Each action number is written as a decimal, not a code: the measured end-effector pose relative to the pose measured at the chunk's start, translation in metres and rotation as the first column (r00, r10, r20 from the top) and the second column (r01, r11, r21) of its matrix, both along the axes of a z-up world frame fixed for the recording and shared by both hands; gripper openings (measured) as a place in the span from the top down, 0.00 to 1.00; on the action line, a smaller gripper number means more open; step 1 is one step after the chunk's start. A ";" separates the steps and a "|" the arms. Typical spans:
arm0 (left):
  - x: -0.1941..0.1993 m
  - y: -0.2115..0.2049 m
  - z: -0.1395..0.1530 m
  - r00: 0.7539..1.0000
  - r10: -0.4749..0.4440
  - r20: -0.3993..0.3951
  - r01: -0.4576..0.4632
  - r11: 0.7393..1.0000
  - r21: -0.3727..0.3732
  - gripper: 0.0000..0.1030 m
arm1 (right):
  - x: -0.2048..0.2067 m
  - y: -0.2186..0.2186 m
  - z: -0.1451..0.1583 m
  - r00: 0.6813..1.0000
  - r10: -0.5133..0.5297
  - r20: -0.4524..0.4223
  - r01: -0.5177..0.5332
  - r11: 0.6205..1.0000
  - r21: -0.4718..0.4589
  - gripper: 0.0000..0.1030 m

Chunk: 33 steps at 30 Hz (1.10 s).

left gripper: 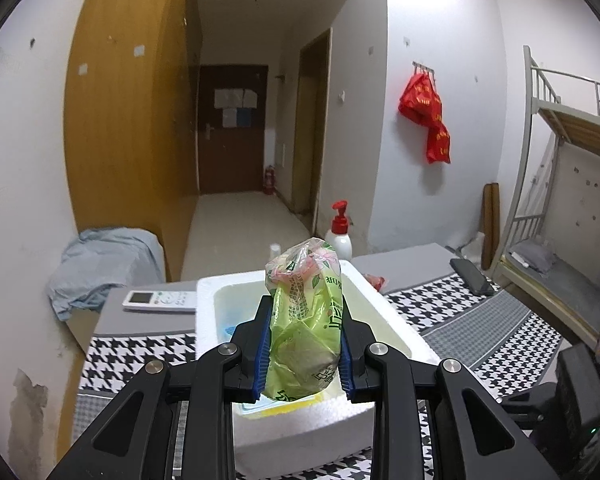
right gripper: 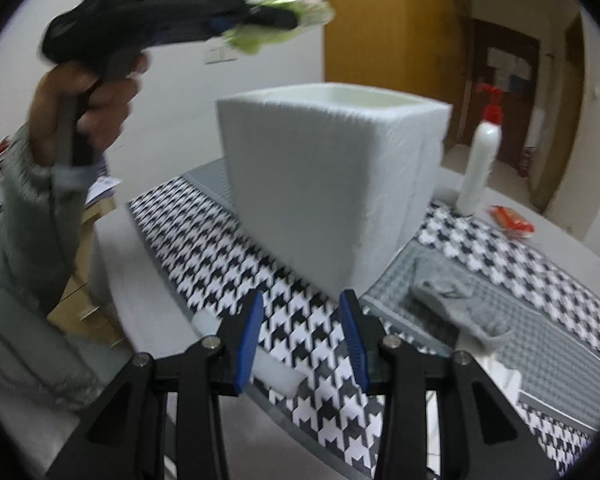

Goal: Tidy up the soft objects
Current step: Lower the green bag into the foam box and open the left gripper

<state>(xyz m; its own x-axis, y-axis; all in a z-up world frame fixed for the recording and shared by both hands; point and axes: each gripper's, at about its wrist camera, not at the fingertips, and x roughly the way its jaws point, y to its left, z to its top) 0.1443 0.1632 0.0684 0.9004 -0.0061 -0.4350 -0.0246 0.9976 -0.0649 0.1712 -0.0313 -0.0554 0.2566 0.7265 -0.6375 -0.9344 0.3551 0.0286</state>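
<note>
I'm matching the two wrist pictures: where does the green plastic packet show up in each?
Left wrist: green plastic packet at centre, clamped in the left gripper above the white foam box.
Right wrist: packet blurred at top, left of centre, above the box.
Shared landmark: red-capped pump bottle.

L gripper [left gripper: 303,344] is clamped, both blue pads [left gripper: 263,344] pressing the sides of a green plastic pack [left gripper: 305,320] that stands up between them. From the R wrist cam, the L hand [right gripper: 88,108] is wrapped round the gripper's handle, raised high, grey sleeve [right gripper: 24,216] hanging below; blurred. R gripper [right gripper: 302,340] points down and fwd, jaws apart w/ nothing between the pads.
</note>
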 end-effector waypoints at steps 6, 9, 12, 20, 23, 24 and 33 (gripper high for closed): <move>0.018 0.003 -0.003 0.999 -0.020 -0.042 0.019 1.000 -0.009 0.71 | -0.002 0.009 -0.017 0.995 0.100 0.005 -0.099 0.992 -0.081 0.57; 0.026 0.003 -0.004 0.998 -0.020 -0.061 0.020 1.000 0.002 0.70 | -0.007 0.011 -0.022 0.988 0.153 0.001 -0.153 0.983 -0.104 0.57; 0.032 0.004 -0.007 0.996 -0.032 -0.086 0.032 0.999 0.000 0.67 | -0.012 0.013 -0.026 0.975 0.220 -0.012 -0.220 0.969 -0.110 0.57; 0.028 0.006 -0.010 0.994 -0.040 -0.103 0.039 0.999 -0.017 0.31 | -0.008 0.023 -0.036 0.958 0.287 -0.017 -0.286 0.944 -0.161 0.57; 0.021 0.006 -0.007 0.995 -0.035 -0.097 0.034 0.999 -0.016 0.29 | -0.010 0.026 -0.039 0.946 0.323 -0.020 -0.321 0.928 -0.188 0.57; 0.019 0.007 -0.006 0.995 -0.034 -0.094 0.032 0.999 -0.018 0.29 | -0.010 0.028 -0.041 0.942 0.334 -0.021 -0.332 0.923 -0.197 0.58; -0.013 0.009 -0.006 0.996 -0.015 -0.090 0.012 0.999 -0.032 0.29 | -0.012 0.045 -0.052 0.911 0.411 -0.044 -0.409 0.879 -0.246 0.58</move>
<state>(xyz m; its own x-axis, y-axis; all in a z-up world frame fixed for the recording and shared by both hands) 0.1308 0.1723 0.0621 0.8574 -0.0334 -0.5136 -0.0179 0.9954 -0.0946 0.1596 0.0135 -0.1071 -0.0238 0.5899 -0.8071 -0.9977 -0.0650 -0.0181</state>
